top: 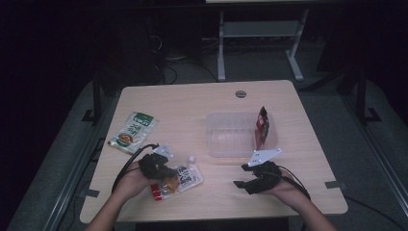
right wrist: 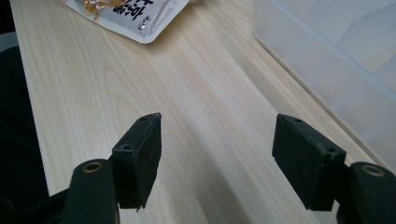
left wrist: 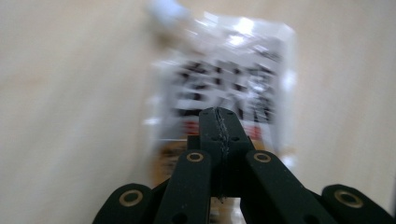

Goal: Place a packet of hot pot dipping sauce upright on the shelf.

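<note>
A white printed food pouch (top: 185,178) lies flat near the table's front edge, left of centre. My left gripper (top: 166,172) rests over its left end. In the left gripper view the jaws of the left gripper (left wrist: 219,112) are pressed together above the blurred pouch (left wrist: 233,60), with nothing visible between them. My right gripper (top: 241,175) hovers low over bare wood at the front right, in front of a clear plastic container (top: 211,144). Its jaws stand wide apart and empty in the right gripper view (right wrist: 217,140), where the pouch (right wrist: 135,14) and the container (right wrist: 327,46) lie ahead.
A red packet (top: 262,126) stands upright at the container's right end. A green and white pouch (top: 133,131) lies at the table's left side. A small white piece (top: 191,159) sits just behind the white pouch. A round grommet (top: 241,94) marks the far edge.
</note>
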Available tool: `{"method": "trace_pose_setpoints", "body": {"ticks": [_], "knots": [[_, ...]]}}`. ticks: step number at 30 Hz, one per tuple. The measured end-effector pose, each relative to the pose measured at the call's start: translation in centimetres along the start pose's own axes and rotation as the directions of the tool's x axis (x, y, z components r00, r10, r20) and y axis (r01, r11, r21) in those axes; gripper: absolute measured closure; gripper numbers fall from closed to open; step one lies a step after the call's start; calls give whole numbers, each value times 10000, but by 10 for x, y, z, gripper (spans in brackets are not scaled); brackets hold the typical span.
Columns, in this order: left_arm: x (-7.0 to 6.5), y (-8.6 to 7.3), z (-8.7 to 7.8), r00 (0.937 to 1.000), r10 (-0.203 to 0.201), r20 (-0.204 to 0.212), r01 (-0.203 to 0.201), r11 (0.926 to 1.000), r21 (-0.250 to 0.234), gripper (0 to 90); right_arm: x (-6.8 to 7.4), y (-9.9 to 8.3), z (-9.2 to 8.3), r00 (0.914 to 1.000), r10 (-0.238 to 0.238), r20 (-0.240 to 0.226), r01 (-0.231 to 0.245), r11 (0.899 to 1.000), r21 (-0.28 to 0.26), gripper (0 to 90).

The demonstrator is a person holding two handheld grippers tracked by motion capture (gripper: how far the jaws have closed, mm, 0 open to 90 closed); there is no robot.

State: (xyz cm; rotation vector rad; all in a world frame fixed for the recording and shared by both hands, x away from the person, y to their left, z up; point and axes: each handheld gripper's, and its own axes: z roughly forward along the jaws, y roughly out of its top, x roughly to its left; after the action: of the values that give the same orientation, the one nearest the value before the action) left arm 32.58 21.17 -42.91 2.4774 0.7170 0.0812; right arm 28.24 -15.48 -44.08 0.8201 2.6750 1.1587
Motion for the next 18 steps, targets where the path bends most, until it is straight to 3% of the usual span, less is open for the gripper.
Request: {"method": "trace_pose_setpoints", "body": {"ticks": [1, 5, 14, 18], "knots": [[5, -1, 1, 9993, -186, -317, 181, 9997, -149, 899, 0, 0, 1, 10000, -76, 4, 76, 10000, 1, 322], [16, -1, 9, 9960, -426, -785, 405, 9988, -290, 900, 1, 0, 2, 9999, -105, -11, 105, 9999, 25, 322], [18, 3, 23, 9974, -206, -689, 210, 9998, 49, 899, 0, 1, 2, 10000, -80, 7, 80, 9999, 90, 322], [12, 6, 26, 9994, -108, -332, 108, 9999, -6, 900, 0, 1, 2, 10000, -83, 14, 83, 9999, 93, 322]]}}
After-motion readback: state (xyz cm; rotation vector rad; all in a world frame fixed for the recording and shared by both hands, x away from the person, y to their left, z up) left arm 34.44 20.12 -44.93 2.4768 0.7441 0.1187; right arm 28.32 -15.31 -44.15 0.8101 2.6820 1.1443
